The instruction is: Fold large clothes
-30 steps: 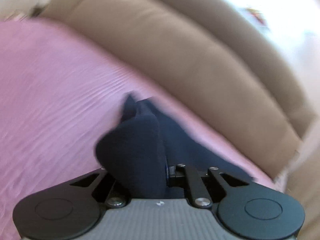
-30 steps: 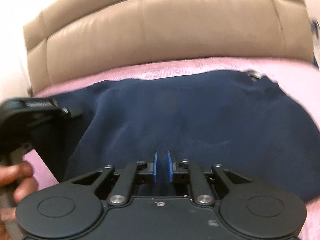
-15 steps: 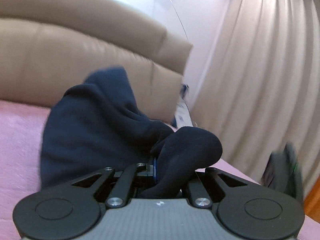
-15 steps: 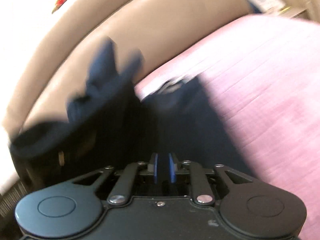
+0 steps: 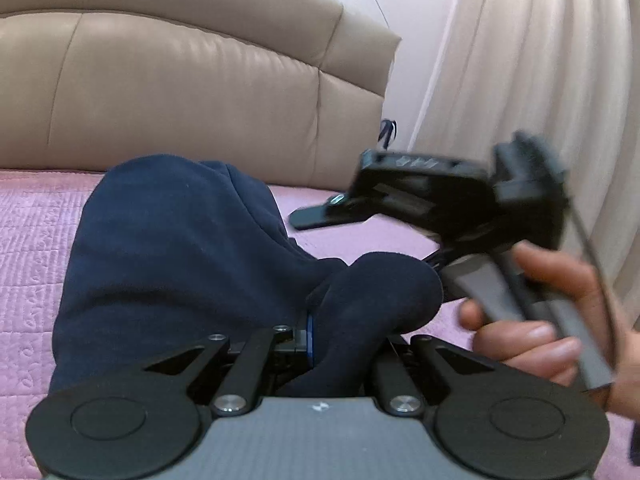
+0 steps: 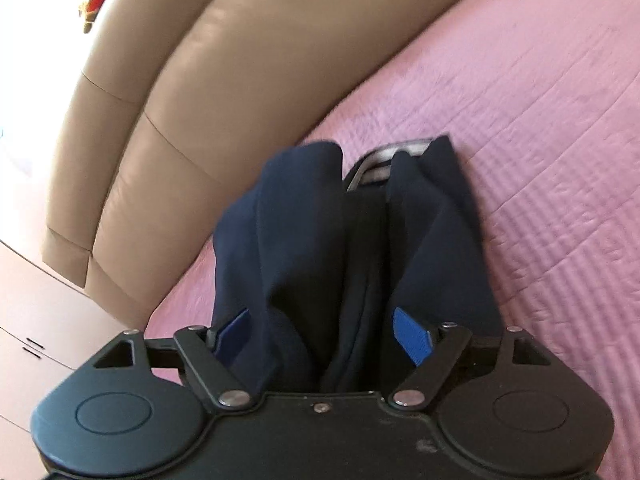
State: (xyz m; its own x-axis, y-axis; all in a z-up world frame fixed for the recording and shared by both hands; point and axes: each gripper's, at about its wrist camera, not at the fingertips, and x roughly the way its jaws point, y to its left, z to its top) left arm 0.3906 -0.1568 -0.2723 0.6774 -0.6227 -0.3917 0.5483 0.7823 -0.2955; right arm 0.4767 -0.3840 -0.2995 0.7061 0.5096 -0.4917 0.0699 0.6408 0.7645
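A dark navy garment (image 5: 176,248) lies bunched on the pink quilted bedspread (image 5: 28,248). My left gripper (image 5: 316,332) is shut on a fold of it, and the cloth bulges over the fingers. In the right wrist view the garment (image 6: 352,248) lies folded lengthwise between my right gripper's (image 6: 324,332) spread blue pads (image 6: 412,336); the jaws stand wide open with cloth lying loose between them. A grey-striped waistband (image 6: 396,156) shows at the garment's far end. The right gripper (image 5: 432,200), held in a hand (image 5: 536,320), shows in the left wrist view to the right of the garment.
A beige padded headboard (image 5: 192,92) stands behind the bed, also in the right wrist view (image 6: 224,80). Cream curtains (image 5: 532,60) hang at the right. A pale pink cabinet (image 6: 36,320) stands left of the bed.
My right gripper has opened and let go of the garment. The garment has been brought together into a narrow lengthwise fold. The right gripper now sits close beside the left.
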